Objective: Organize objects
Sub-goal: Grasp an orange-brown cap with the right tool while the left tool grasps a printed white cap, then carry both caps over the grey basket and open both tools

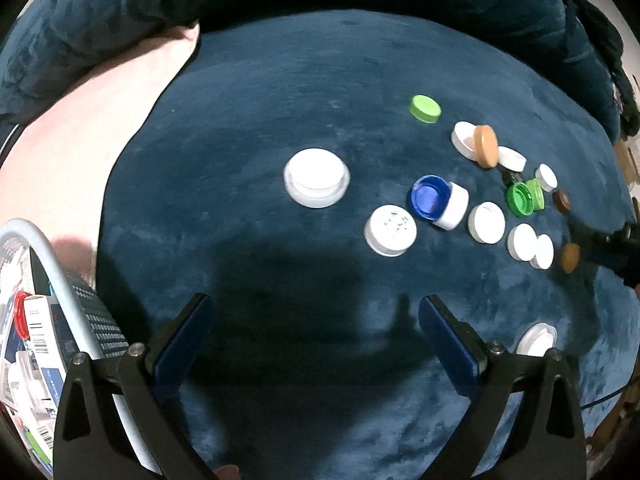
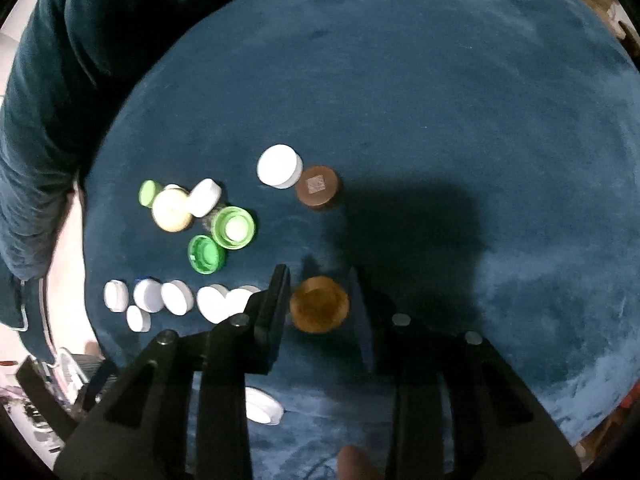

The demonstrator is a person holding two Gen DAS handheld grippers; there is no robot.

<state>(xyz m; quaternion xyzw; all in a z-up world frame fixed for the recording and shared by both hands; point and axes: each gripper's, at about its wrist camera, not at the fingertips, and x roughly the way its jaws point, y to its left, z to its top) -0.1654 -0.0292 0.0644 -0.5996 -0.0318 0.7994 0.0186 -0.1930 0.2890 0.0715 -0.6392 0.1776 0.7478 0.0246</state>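
Gripping an orange cap (image 2: 319,304) with the right tongs (image 2: 320,300); left tongs (image 1: 316,312) hanging released above blue cloth (image 1: 280,100).

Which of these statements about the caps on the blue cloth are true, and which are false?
1. The right gripper has its jaws around an orange-brown cap. True.
2. The left gripper holds a white cap. False: its jaws stand open with nothing between them.
3. The blue cap lies with its hollow side showing. True.
4. The dark brown cap sits beside a white cap. True.
5. All caps are white. False: some are green, blue or brown.
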